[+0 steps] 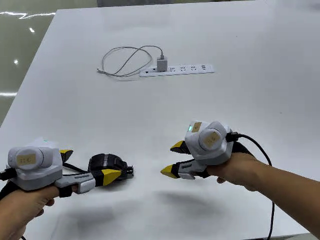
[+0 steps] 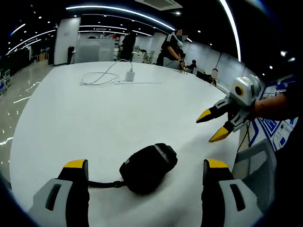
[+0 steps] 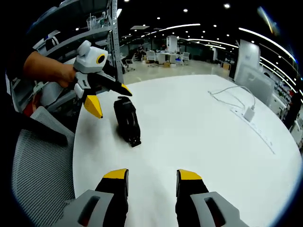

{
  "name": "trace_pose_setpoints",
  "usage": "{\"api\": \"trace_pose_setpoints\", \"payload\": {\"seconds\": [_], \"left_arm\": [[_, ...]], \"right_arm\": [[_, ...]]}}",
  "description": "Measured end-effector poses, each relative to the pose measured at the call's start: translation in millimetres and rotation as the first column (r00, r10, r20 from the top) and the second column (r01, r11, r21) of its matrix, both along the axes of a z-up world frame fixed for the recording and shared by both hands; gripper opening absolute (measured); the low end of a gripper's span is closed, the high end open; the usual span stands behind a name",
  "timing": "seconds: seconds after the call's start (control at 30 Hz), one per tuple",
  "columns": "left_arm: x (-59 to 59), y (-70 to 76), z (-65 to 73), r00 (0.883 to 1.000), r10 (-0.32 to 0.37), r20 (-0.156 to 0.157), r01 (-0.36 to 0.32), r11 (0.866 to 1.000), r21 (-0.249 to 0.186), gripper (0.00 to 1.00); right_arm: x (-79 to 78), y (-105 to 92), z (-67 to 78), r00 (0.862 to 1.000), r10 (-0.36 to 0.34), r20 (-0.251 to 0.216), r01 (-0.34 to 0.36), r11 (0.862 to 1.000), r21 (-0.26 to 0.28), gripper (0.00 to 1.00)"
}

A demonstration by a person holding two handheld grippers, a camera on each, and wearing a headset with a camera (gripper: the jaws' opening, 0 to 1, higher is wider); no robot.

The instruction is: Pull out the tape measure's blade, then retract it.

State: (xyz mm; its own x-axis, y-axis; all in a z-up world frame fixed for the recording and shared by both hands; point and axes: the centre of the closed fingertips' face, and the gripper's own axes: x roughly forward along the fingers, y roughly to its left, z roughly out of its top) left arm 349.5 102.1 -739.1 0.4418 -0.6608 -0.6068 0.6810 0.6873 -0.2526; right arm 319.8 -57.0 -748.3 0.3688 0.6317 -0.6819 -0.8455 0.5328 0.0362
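Left hand-held gripper (image 3: 110,98) is held low over the white tabletop (image 1: 200,30), jaws spread wide either side of the black tape measure (image 2: 149,168). It might be touching it, hard to tell. Right hand-held gripper (image 1: 172,159) hovers nearby, jaws apart, pointing at it.

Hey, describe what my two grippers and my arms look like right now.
The left gripper and the right gripper look alike: pale grey bodies, dark jaws ending in pointed yellow tips, and a small green light on top. A black cable runs from the back of the right one. In the head view the forearms have no sleeves.
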Motion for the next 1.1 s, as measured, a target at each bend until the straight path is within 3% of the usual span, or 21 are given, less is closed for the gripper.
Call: {"api": "trace_pose_setpoints", "payload": {"seconds": [0.03, 0.07, 0.1, 0.17, 0.3, 0.33, 0.37, 0.43, 0.5, 0.57, 0.6, 0.63, 0.67, 0.7, 0.73, 0.77, 0.8, 0.93, 1.1], "left_arm": [[-0.3, -1.8, 4.2, 0.998, -0.038, 0.046, 0.038, 0.999, 0.001, 0.99], [-1.6, -3.7, 6.3, 0.997, -0.050, 0.057, 0.050, 0.999, -0.009, 0.99], [-5.8, 1.8, -0.7, 0.998, -0.056, 0.016, 0.056, 0.998, 0.038, 0.99], [-3.5, 4.7, -1.5, 0.997, -0.068, 0.048, 0.064, 0.996, 0.065, 0.99], [-6.0, 7.9, 1.1, 0.996, -0.077, 0.052, 0.074, 0.996, 0.050, 0.99], [-7.6, 6.8, 2.7, 0.993, -0.094, 0.068, 0.091, 0.995, 0.047, 0.99], [-6.9, 6.1, 5.7, 0.986, -0.123, 0.115, 0.117, 0.991, 0.057, 0.99], [-13.0, 6.1, 5.0, 0.988, -0.129, 0.081, 0.126, 0.991, 0.035, 0.99], [-11.8, 8.5, 4.6, 0.987, -0.133, 0.093, 0.129, 0.991, 0.047, 0.99], [-13.4, 11.1, 2.9, 0.986, -0.143, 0.082, 0.139, 0.989, 0.054, 0.99], [-15.6, 13.5, 0.7, 0.984, -0.164, 0.076, 0.158, 0.985, 0.071, 0.99], [-20.3, 14.1, -0.9, 0.973, -0.219, 0.080, 0.211, 0.973, 0.095, 0.99], [-17.1, 17.5, 0.6, 0.959, -0.248, 0.134, 0.229, 0.962, 0.146, 0.99], [-22.0, 20.3, -1.7, 0.959, -0.262, 0.107, 0.242, 0.956, 0.165, 0.99], [-25.7, 23.2, -5.3, 0.972, -0.230, 0.048, 0.220, 0.963, 0.157, 0.99], [-25.3, 20.3, -0.7, 0.967, -0.243, 0.080, 0.232, 0.965, 0.123, 0.99], [-25.2, 21.7, -0.6, 0.966, -0.246, 0.084, 0.235, 0.964, 0.126, 0.99], [-21.7, 31.7, -3.2, 0.977, -0.203, 0.069, 0.194, 0.974, 0.117, 0.99], [-23.3, 41.3, -5.4, 0.979, -0.189, 0.077, 0.179, 0.977, 0.119, 0.99]], "right_arm": [[-1.8, -3.7, 0.2, 1.000, -0.004, 0.001, 0.004, 1.000, -0.002, 0.37], [-3.1, -6.3, 0.5, 1.000, -0.005, 0.001, 0.005, 1.000, -0.004, 0.38], [-3.9, -10.2, 1.2, 1.000, -0.011, 0.004, 0.011, 1.000, -0.004, 0.39], [-5.2, -15.9, 2.6, 1.000, -0.021, 0.005, 0.021, 1.000, 0.001, 0.40], [-9.6, -29.5, 5.9, 0.999, -0.046, 0.004, 0.046, 0.999, 0.014, 0.44], [-11.1, -32.4, 5.8, 0.999, -0.050, 0.001, 0.050, 0.999, 0.014, 0.44], [-13.4, -36.2, 5.5, 0.999, -0.050, -0.001, 0.050, 0.999, 0.015, 0.45], [-17.8, -42.1, 3.7, 0.999, -0.044, 0.001, 0.044, 0.999, 0.011, 0.47], [-20.2, -46.5, 3.2, 0.999, -0.043, 0.001, 0.043, 0.999, 0.007, 0.48], [-22.3, -51.4, 3.5, 0.998, -0.055, -0.009, 0.055, 0.998, 0.016, 0.51], [-23.2, -55.2, 2.9, 0.998, -0.062, -0.009, 0.062, 0.998, 0.015, 0.51], [-23.8, -57.8, 2.6, 0.998, -0.067, -0.010, 0.067, 0.998, 0.015, 0.51], [-24.2, -60.2, 2.8, 0.997, -0.072, -0.010, 0.072, 0.997, 0.018, 0.52], [-25.3, -63.5, 3.8, 0.997, -0.081, -0.009, 0.082, 0.996, 0.025, 0.53], [-26.2, -66.0, 3.9, 0.996, -0.085, -0.008, 0.085, 0.996, 0.025, 0.54], [-27.7, -70.6, 3.0, 0.996, -0.088, -0.004, 0.088, 0.996, 0.022, 0.54], [-28.7, -74.2, 2.1, 0.996, -0.088, 0.001, 0.088, 0.996, 0.017, 0.55], [-36.0, -93.0, -1.6, 0.995, -0.103, 0.000, 0.103, 0.995, -0.001, 0.57], [-41.1, -115.6, -1.8, 0.992, -0.122, 0.000, 0.122, 0.992, -0.020, 0.61]]}}
